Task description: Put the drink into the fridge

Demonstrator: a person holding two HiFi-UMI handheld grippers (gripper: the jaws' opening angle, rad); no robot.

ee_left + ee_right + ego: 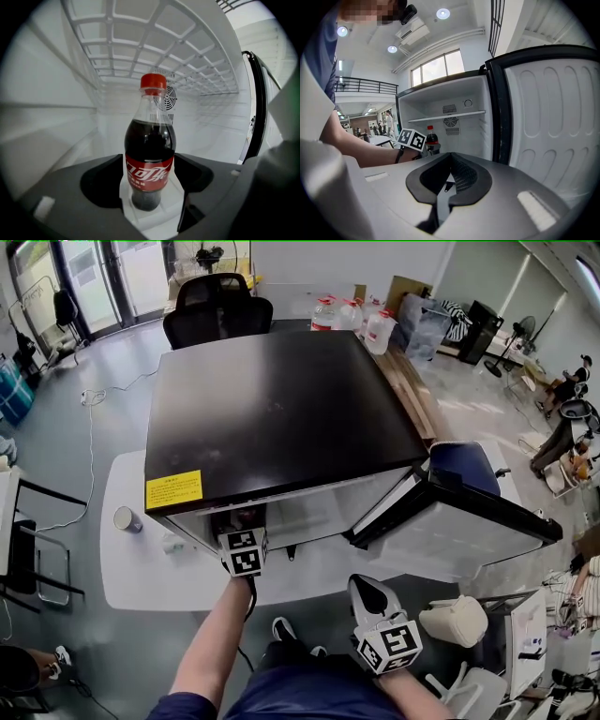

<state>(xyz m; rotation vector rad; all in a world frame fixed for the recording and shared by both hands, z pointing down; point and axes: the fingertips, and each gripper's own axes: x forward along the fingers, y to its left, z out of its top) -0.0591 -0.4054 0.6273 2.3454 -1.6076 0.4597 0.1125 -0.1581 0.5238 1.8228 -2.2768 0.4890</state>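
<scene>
Fridge (56,117) — left tool (149,164) grips cola bottle (150,140).

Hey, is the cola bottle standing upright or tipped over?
Upright: the bottle has its red cap straight up and base down, inside the fridge.

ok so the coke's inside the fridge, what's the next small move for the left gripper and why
Probably open the left gripper a little to let go. Its jaws sit close against the cola bottle at the label. The bottle is upright, and its base looks to be resting on the white fridge floor under the wire shelf. If it stands steady, draw straight back out.
</scene>
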